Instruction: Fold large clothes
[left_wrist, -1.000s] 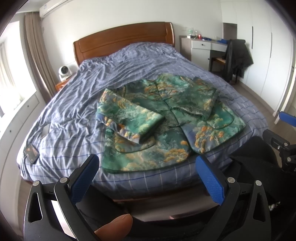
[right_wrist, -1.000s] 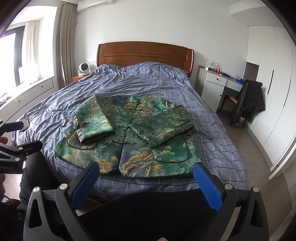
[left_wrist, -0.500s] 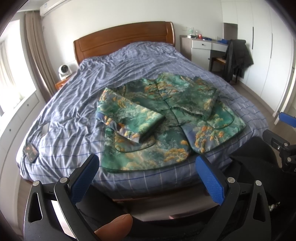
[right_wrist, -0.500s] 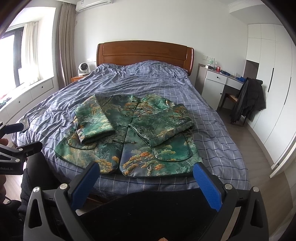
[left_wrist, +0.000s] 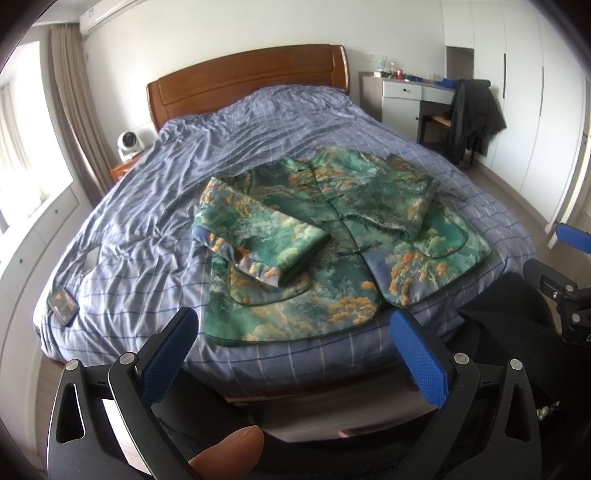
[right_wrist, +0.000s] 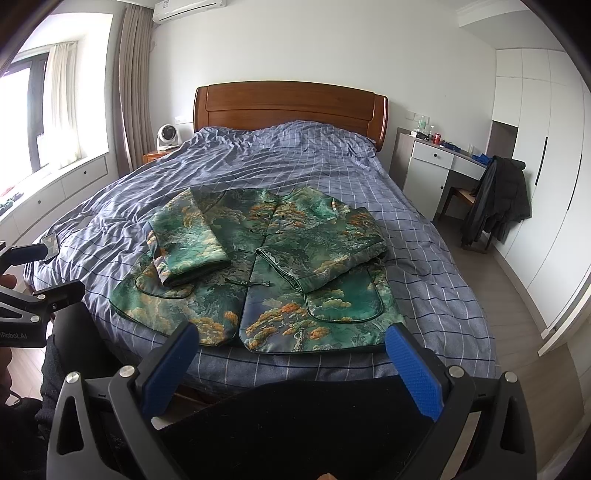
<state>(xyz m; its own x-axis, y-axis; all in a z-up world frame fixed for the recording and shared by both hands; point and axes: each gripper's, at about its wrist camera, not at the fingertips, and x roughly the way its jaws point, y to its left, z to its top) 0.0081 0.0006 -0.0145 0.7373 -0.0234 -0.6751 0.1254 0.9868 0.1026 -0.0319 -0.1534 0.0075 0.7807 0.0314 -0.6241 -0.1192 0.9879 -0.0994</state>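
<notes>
A green brocade jacket (left_wrist: 332, 236) with orange and blue cloud patterns lies front up on the bed, hem toward me, both sleeves folded in across its chest. It also fills the middle of the right wrist view as the jacket (right_wrist: 266, 266). My left gripper (left_wrist: 291, 332) hangs open off the foot of the bed, just short of the hem, holding nothing. My right gripper (right_wrist: 291, 347) is open too, held back from the hem's right half. Each gripper shows at the edge of the other's view.
The bed (right_wrist: 436, 258) has a blue checked cover and a wooden headboard (right_wrist: 291, 107). A phone (left_wrist: 62, 306) lies near the bed's left corner. A desk with a dark coat on a chair (right_wrist: 495, 199) stands at right, a small fan (right_wrist: 168, 136) at left.
</notes>
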